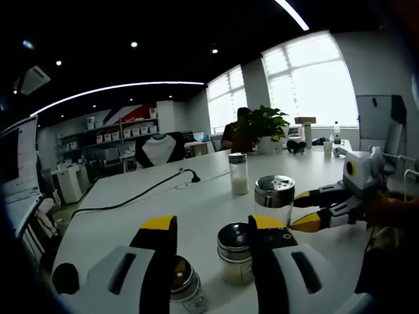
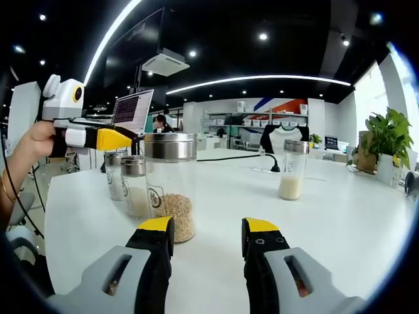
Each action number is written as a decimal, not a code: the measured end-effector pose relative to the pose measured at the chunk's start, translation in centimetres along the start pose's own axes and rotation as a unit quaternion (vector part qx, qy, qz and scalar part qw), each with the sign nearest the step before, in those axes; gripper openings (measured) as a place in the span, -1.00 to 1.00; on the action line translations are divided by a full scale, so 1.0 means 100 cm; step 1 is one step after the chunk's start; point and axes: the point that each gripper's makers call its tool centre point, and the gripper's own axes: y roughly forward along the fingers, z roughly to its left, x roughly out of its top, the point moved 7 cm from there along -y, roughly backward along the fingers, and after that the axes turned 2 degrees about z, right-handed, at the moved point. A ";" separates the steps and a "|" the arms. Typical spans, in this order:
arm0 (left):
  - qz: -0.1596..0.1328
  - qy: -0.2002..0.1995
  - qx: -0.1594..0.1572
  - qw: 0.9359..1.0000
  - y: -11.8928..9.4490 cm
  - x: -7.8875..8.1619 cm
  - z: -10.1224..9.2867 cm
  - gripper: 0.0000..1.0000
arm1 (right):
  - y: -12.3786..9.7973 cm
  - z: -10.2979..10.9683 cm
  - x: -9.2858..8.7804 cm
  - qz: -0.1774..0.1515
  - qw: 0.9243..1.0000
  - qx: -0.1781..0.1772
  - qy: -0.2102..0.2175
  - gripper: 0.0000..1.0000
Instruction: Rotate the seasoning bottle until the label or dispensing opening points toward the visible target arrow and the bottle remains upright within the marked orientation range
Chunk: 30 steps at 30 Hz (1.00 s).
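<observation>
I see a matt white table point(image 2: 340, 216), smooth, with soft ceiling-light reflections. Nearest seasoning bottle point(image 2: 170, 186): clear glossy glass, brushed metal cap, coarse tan grains inside. Two smaller jars point(image 2: 127, 186) to its left, same glass and shiny metal lids. Far bottle point(image 2: 292, 169): clear glass, metal cap, fine pale powder. My right gripper point(image 2: 208, 229) looks like matt grey plastic with black jaws and glossy yellow tips; left gripper point(image 1: 213, 226) has the same finish. Black cable point(image 1: 141, 193) on the table looks rubbery, matt. Far plant point(image 1: 265, 124) has glossy leaves.
</observation>
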 end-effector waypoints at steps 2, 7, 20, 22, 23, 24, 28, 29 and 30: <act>0.001 -0.001 -0.001 1.000 0.000 0.000 0.000 -0.07 | 0.000 0.000 0.001 0.000 1.000 0.000 0.000 -0.20; -0.001 0.006 -0.012 1.000 0.001 0.003 -0.004 -0.05 | -0.001 -0.003 0.002 0.000 1.000 -0.003 -0.001 -0.19; -0.001 0.007 -0.027 1.000 0.006 0.006 -0.010 0.01 | -0.004 -0.011 0.000 0.007 1.000 -0.009 -0.002 -0.11; -0.001 0.008 -0.019 1.000 0.006 0.006 -0.008 0.04 | -0.004 -0.012 0.001 0.006 1.000 -0.008 -0.009 -0.03; -0.001 0.007 -0.017 1.000 0.006 0.006 -0.008 0.06 | -0.004 -0.012 0.001 0.004 1.000 -0.007 -0.009 0.02; -0.003 0.004 -0.014 1.000 0.006 0.007 -0.007 0.09 | -0.004 -0.012 0.002 0.003 1.000 -0.007 -0.008 0.05; -0.002 -0.002 -0.014 1.000 0.006 0.007 -0.006 0.19 | -0.003 -0.013 0.003 -0.001 1.000 -0.011 -0.008 0.20; -0.001 0.000 -0.014 1.000 0.006 0.006 -0.006 0.19 | -0.003 -0.013 0.003 -0.001 1.000 -0.012 -0.008 0.24; 0.001 0.005 -0.015 1.000 0.007 0.006 -0.007 0.19 | -0.003 -0.014 0.002 0.002 1.000 -0.014 -0.006 0.25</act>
